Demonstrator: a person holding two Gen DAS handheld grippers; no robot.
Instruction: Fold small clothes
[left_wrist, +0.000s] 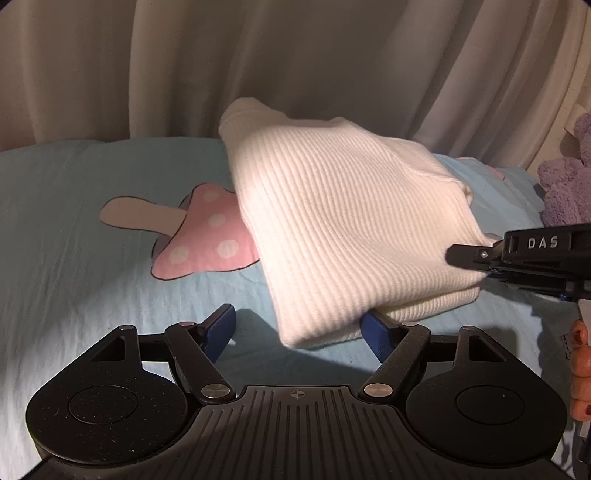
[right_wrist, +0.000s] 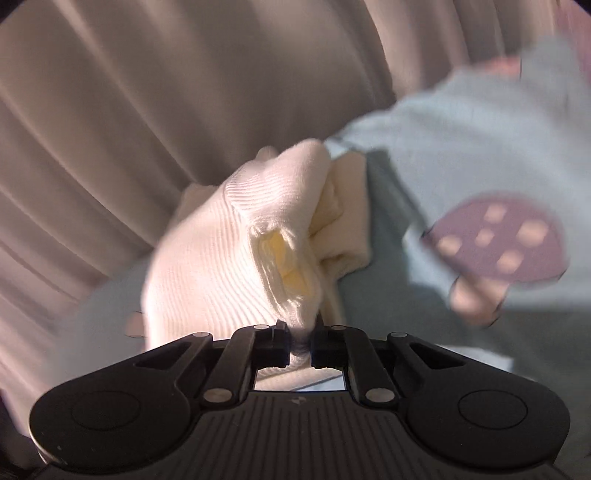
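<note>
Garment: white ribbed garment (left_wrist: 343, 221) — lifted above the mushroom print (left_wrist: 207, 236).
Right gripper (right_wrist: 299, 345): clamped on the garment's edge.
Left gripper (left_wrist: 299, 325): jaws spread — garment's lower corner hangs between them, unpinched.

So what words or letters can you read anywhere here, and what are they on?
"DAS": white letters on the black right gripper, which is shut on the white knit top.
No readable text anywhere else: none on the left gripper, the bedsheet or the curtain.

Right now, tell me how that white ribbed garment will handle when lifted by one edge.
Likely floppy: the white ribbed garment bunches where the right gripper pinches it and sags elsewhere. Probably light, since a small pinch raises it. The ribbed knit should grip rather than slip.
</note>
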